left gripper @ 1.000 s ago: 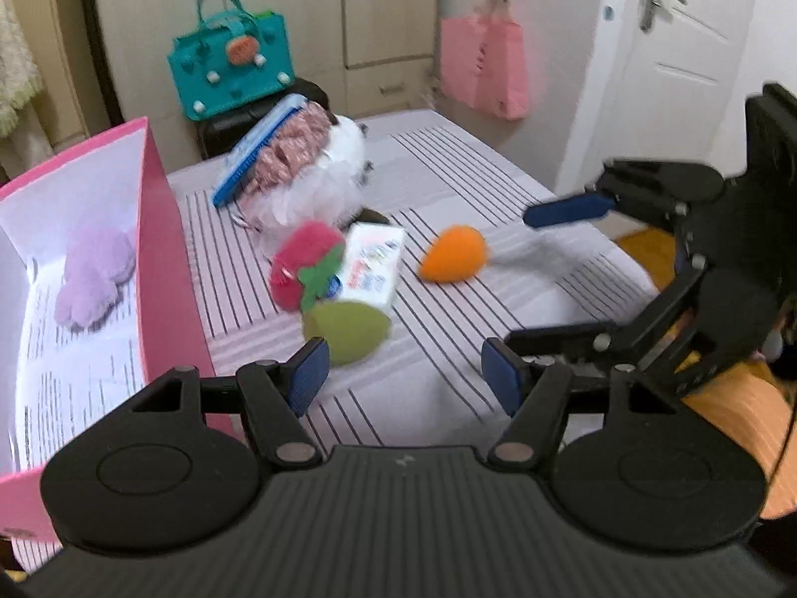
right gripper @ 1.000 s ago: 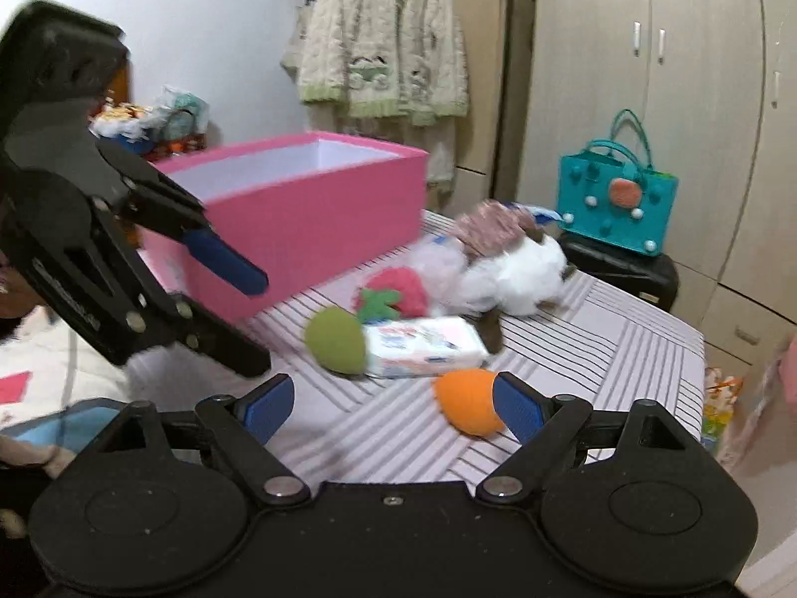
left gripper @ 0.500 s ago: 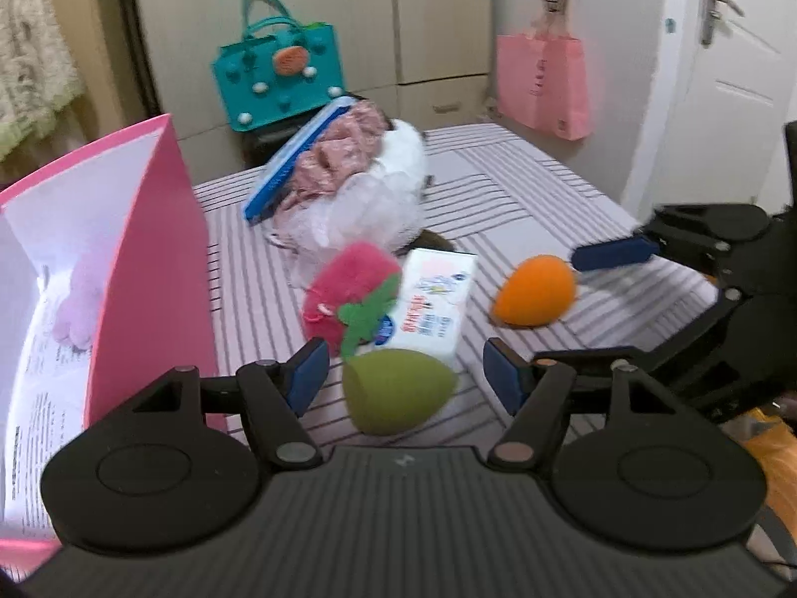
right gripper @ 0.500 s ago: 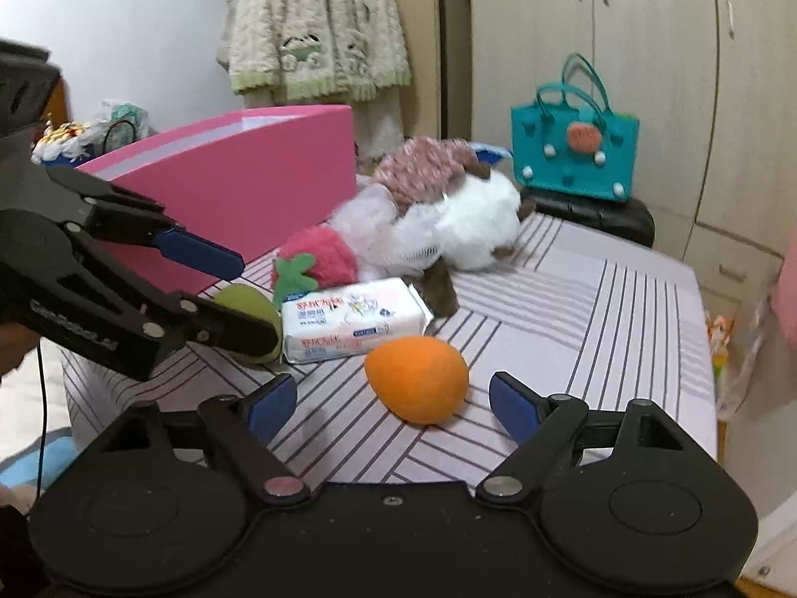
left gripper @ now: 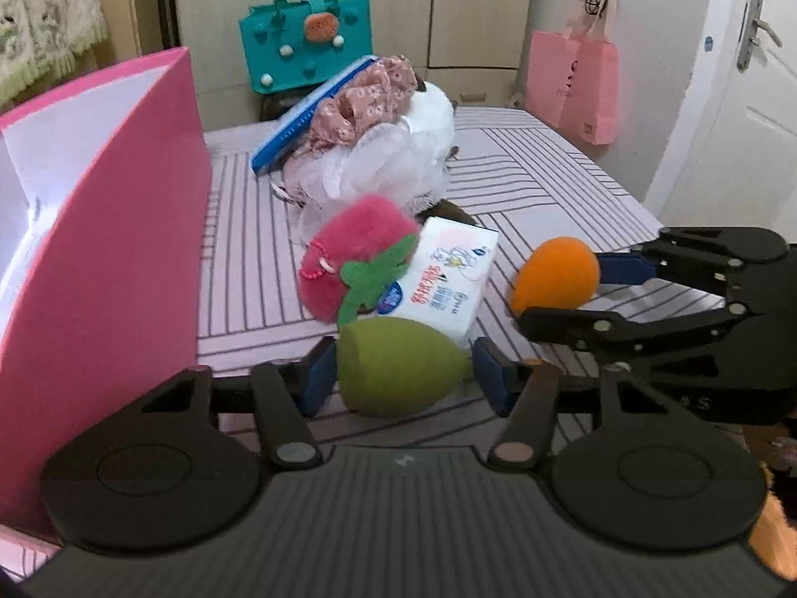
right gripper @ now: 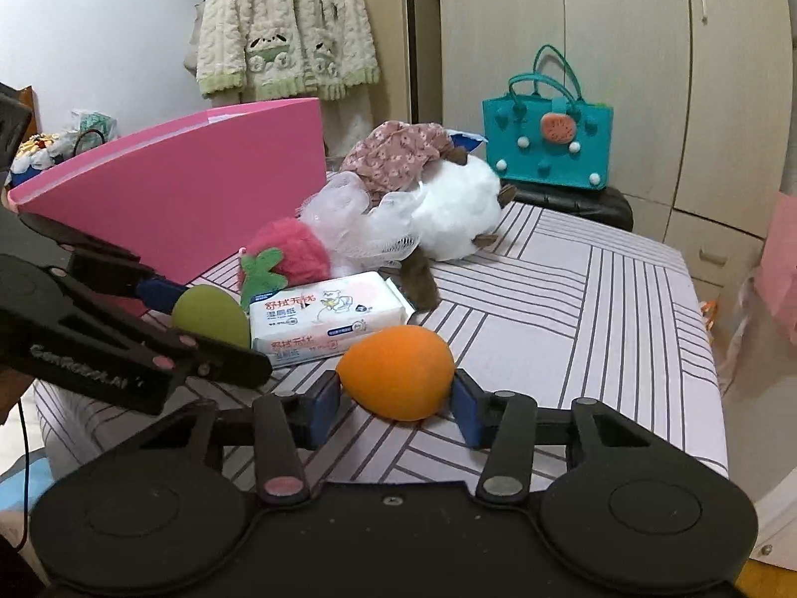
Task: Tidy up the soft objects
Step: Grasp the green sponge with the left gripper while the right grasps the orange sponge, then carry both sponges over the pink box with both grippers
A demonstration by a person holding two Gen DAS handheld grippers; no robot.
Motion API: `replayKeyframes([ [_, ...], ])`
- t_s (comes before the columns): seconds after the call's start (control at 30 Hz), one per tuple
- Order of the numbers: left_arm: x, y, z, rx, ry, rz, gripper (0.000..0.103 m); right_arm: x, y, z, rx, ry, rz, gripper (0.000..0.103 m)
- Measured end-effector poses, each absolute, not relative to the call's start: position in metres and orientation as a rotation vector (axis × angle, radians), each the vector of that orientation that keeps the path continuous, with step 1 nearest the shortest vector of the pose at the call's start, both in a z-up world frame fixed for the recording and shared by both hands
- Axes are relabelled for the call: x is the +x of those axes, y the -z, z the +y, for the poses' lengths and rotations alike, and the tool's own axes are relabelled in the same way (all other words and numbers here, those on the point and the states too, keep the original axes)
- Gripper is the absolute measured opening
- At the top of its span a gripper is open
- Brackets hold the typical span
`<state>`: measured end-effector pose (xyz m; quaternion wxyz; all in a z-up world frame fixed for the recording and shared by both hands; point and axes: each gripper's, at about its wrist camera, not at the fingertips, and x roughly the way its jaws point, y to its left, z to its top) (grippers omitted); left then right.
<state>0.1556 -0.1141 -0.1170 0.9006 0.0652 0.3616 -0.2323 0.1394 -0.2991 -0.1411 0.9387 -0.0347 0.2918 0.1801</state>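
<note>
Counter [right gripper: 622, 309]: covered in a pale cloth with dark line patterns, standing in a room with beige wardrobe doors [right gripper: 622, 50] on the far side and a white door [left gripper: 747, 114] at far right in the left wrist view. Pink box [left gripper: 109, 229]: open, on the left of the counter. Green sponge [left gripper: 398, 373]: egg-shaped, at the near edge, between the blue pads of the left gripper [left gripper: 403, 378], whose jaws have just been closing; left pad touches, right pad sits just beside the tip. Orange sponge [right gripper: 398, 373]: near right, clamped between the pads of the right gripper [right gripper: 398, 393], whose jaws have just closed in. Wet-wipe pack [right gripper: 324, 319]: behind both sponges. Strawberry plush [left gripper: 353, 264]: touching the pack's left. White mesh puff [left gripper: 373, 174], floral cloth [left gripper: 368, 94]: piled farther back. Teal bag [right gripper: 548, 139]: on a dark stool beyond the counter. Pink bag [left gripper: 573, 84]: hanging on the far wall. Knitted cardigan [right gripper: 284, 25]: hanging at far left.
</note>
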Motion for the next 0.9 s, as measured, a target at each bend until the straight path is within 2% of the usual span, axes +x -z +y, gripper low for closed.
replayKeyframes([
  [0.2,0.156,0.115,-0.107,0.088,0.465,0.754,0.049,0.134,0.141,-0.305,-0.022,-0.359,0.586,0.051],
  [0.53,0.137,0.101,-0.101,0.091,0.511,0.747,0.050,0.117,0.131,-0.291,-0.019,-0.388,0.622,0.051],
  [0.9,0.117,0.085,-0.081,0.058,0.616,0.844,0.050,0.094,0.113,-0.281,-0.018,-0.417,0.727,0.051],
])
